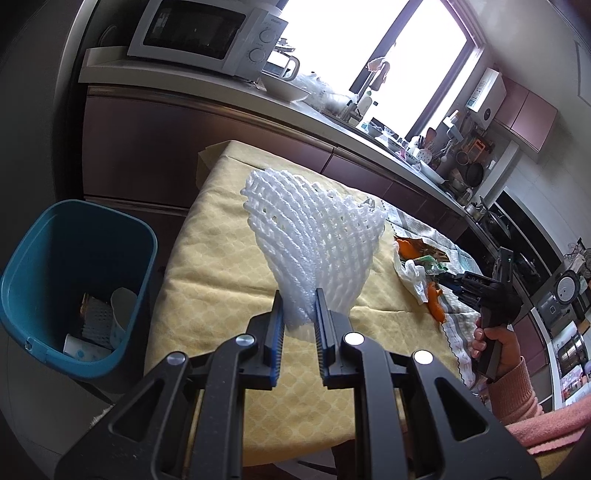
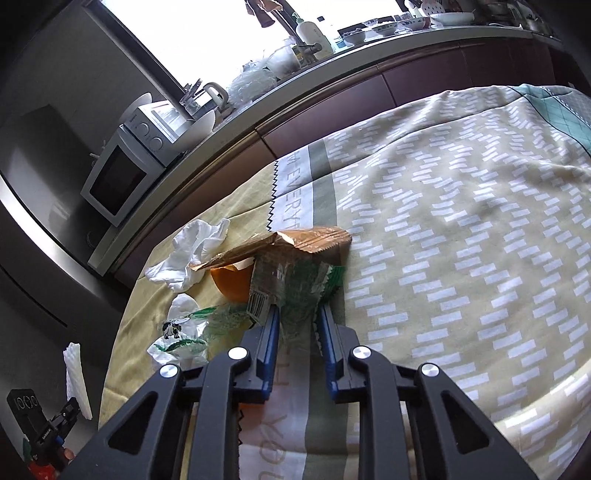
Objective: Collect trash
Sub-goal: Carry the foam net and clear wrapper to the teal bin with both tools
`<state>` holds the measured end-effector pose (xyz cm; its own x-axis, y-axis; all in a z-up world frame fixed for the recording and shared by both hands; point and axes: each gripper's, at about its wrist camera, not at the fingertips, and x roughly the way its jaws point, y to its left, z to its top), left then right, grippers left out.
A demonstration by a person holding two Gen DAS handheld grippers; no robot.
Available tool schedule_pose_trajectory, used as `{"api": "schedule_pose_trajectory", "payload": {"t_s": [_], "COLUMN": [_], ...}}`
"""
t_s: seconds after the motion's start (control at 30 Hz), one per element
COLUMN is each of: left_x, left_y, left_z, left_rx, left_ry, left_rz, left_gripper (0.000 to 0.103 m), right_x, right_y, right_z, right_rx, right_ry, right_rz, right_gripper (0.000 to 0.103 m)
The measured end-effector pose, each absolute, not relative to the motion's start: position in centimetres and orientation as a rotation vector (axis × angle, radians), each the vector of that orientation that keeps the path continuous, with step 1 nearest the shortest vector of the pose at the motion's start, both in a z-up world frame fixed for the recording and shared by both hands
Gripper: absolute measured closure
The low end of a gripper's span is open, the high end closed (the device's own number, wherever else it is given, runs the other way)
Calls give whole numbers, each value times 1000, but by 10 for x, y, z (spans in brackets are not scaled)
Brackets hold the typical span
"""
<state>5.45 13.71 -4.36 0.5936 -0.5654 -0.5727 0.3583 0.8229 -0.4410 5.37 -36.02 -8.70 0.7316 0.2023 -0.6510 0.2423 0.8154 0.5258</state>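
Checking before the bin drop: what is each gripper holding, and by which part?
Left gripper clamps the white foam net by its narrow lower end. Right gripper pinches the clear green-printed wrapper at its near edge.

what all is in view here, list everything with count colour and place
foam net: 1, white, held up over the yellow cloth in the left gripper, jaws shut on it
bin: 1, blue, beside the table, paper trash inside
clear wrapper: 1, green print, between the right gripper jaws, pinched
brown wrapper: 1, brown, on the trash pile
orange peel: several pieces, orange, in the pile
tissue: 1, white, crumpled, left of the pile
microwave: 1, white, on the counter
table cloths: 2, yellow and patterned
hand: 1, pink sleeve, gripping the right handle
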Motion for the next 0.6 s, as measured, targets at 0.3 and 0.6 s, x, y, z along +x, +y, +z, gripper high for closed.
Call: {"api": "schedule_pose_trajectory", "payload": {"t_s": [0.3,0.6], "left_x": [53,50], "left_y": [140,157], "left_z": [-43,-38], "left_rx": [-294,-294], "left_ry": [759,738], "left_rz": [-531,-482], "left_gripper": [88,88], "right_x": [32,7], "right_y": [-358,-329], "right_z": [-71,-26], "right_rx": [618,534], "right_ry": [722,644], "right_rz": [13,106], "right_gripper": [93,94]}}
